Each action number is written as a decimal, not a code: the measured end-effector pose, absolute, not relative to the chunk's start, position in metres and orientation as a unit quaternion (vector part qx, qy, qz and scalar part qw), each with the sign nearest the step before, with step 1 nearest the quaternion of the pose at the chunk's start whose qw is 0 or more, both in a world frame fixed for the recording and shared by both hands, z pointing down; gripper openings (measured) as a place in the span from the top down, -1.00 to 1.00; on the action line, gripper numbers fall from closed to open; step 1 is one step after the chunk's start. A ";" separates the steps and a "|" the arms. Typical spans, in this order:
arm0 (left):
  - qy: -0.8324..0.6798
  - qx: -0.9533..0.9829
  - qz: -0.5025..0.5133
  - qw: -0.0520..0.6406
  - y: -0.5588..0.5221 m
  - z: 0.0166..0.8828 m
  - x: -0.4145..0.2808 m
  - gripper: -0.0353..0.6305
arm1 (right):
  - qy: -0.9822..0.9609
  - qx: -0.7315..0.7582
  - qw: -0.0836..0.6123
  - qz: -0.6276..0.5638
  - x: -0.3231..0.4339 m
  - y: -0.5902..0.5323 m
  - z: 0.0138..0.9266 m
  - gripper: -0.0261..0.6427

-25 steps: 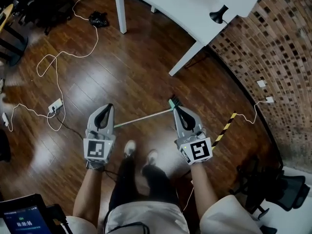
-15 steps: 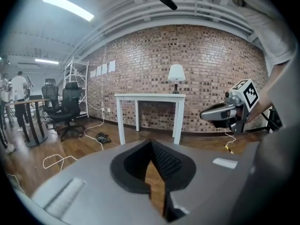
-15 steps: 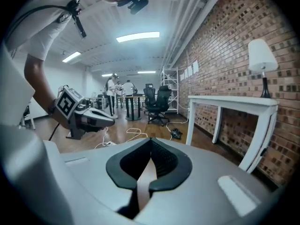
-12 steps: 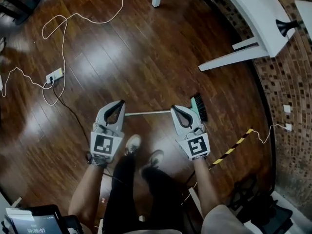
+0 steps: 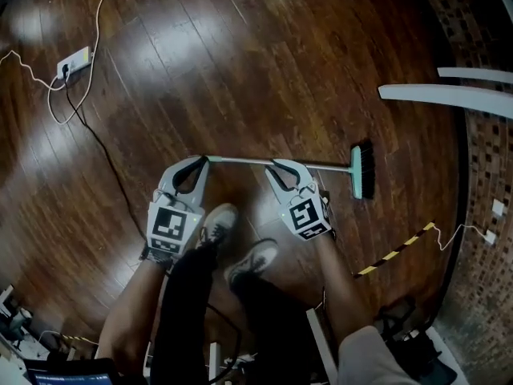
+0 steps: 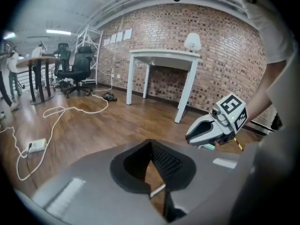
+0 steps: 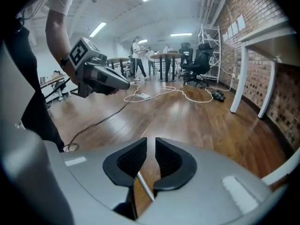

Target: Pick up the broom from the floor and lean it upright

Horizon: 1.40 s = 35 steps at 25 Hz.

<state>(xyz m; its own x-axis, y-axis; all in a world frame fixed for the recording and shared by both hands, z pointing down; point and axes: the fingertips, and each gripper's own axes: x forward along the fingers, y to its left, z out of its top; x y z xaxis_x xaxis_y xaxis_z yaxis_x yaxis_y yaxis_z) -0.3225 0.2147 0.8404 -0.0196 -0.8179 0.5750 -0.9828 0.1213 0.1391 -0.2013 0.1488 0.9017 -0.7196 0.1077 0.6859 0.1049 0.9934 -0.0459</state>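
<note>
- Broom (image 5: 321, 164): thin metal shaft, teal head w/ dark bristles; lies flat on glossy wood-plank floor (image 5: 240, 70).
- L gripper (image 5: 202, 160): ribbed black pads clenched on shaft end.
- R gripper (image 5: 277, 167): jaws opening, mid-shaft btwn them.

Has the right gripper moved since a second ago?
Yes. The right gripper has come down to the handle: its tip, earlier over the unmoved broom head, is now left of it, tongs opening around the handle.
</note>
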 end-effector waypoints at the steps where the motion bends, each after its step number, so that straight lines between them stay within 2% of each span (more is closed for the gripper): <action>1: -0.694 0.645 0.155 0.282 0.222 0.860 -0.318 0.89 | -0.923 -0.066 0.378 0.002 -0.202 0.158 0.922 0.71; 7: -0.700 0.627 0.139 0.311 0.244 0.931 -0.316 0.89 | -0.920 -0.062 0.388 0.012 -0.212 0.182 0.997 0.71; 14: -0.717 0.595 0.120 0.343 0.274 0.989 -0.317 0.89 | -0.868 -0.139 0.476 -0.043 -0.199 0.207 1.093 0.58; 19: -0.731 0.571 0.103 0.360 0.294 1.017 -0.321 0.89 | -0.835 -0.190 0.508 -0.093 -0.204 0.225 1.134 0.50; 26: -0.739 0.560 0.095 0.362 0.308 1.033 -0.334 0.89 | -0.795 -0.247 0.536 -0.137 -0.205 0.246 1.170 0.47; 31: -0.734 0.572 0.098 0.354 0.311 1.028 -0.339 0.89 | -0.789 -0.246 0.550 -0.120 -0.202 0.247 1.179 0.46; 35: -0.726 0.585 0.108 0.344 0.308 1.016 -0.342 0.89 | -0.783 -0.250 0.560 -0.106 -0.204 0.245 1.179 0.61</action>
<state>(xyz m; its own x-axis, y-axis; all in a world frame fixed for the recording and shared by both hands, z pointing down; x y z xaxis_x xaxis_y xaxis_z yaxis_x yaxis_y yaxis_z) -0.3417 0.3077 1.0157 -0.0785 -0.7751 0.6270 -0.9245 0.2920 0.2453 -0.2043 0.2446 1.1788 -0.2474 0.2731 0.9296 0.5104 0.8523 -0.1146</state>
